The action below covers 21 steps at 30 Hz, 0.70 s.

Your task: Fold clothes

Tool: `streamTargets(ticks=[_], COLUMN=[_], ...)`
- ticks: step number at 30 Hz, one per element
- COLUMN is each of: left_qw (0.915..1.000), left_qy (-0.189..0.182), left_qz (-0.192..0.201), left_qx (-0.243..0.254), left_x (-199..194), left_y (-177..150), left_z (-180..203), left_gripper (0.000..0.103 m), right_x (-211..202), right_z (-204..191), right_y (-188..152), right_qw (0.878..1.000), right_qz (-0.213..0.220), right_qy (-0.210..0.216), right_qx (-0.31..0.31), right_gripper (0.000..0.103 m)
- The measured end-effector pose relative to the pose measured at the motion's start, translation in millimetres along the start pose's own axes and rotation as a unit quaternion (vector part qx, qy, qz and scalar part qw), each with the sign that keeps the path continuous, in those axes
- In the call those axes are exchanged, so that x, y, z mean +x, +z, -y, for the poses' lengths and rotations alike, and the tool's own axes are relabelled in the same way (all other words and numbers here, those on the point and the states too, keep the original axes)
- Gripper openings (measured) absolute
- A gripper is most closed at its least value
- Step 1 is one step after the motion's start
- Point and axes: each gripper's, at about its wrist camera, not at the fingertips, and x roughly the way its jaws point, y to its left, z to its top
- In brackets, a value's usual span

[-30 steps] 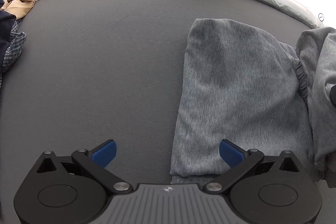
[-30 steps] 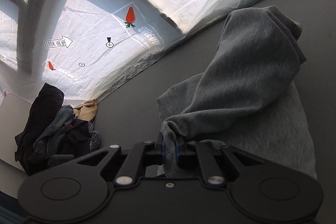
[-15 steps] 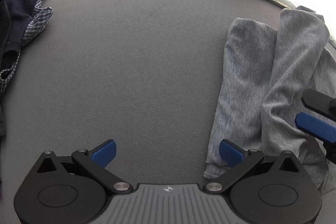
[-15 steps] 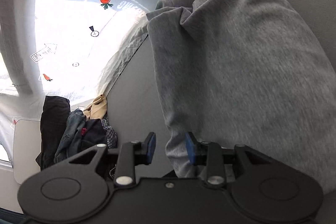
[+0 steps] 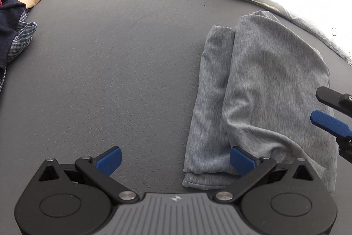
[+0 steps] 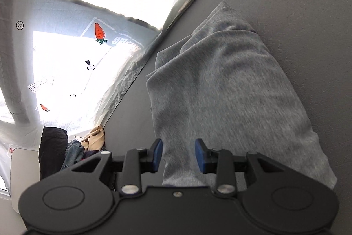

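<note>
From the left wrist, the left gripper [image 5: 175,160] hangs over a dark grey table [image 5: 114,72] with its blue pads spread wide and nothing between them — its right pad sits at the near edge of a folded grey garment [image 5: 259,89] lying flat on the right side of the table, while the right gripper [image 5: 330,111] reaches in from the right edge and a pile of unfolded clothes [image 5: 13,21] crowds the far left. From the right wrist, the right gripper [image 6: 178,154] has its jaws parted, not pressing the cloth, with the folded grey garment [image 6: 231,91] stretching away beneath and between them on the table [image 6: 308,14] — the pile of clothes [image 6: 72,151] lies at lower left beside a white printed sheet [image 6: 66,72].
</note>
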Motion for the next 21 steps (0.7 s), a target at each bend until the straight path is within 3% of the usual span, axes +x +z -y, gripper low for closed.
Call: streamTargets(ticks=[8, 12, 16, 21], left_qw=[0.9981, 0.9936, 0.9906, 0.9855], left_qy=[-0.055, -0.099, -0.121, -0.157], left_qz=[0.026, 0.029, 0.016, -0.033], left_qx=[-0.011, -0.045, -0.061, -0.056], left_x=[-5.8, -7.8, 4.7, 24.1], left_y=[13.9, 22.3, 31.2, 27.8], left_z=[7.0, 5.5, 3.5, 14.4], left_gripper=[0.103, 0.102, 0.102, 0.081], right_x=[-25.4, -40.8, -45.1, -38.4], right_z=[14.1, 13.0, 17.4, 30.4], right_y=[15.4, 19.1, 20.2, 19.1], right_qw=[0.998, 0.995, 0.993, 0.993], right_qz=[0.037, 0.057, 0.063, 0.05], right_qy=[-0.04, -0.067, -0.086, -0.102], right_qx=[-0.009, -0.043, -0.057, -0.043], right_gripper=[0.044, 0.055, 0.055, 0.055])
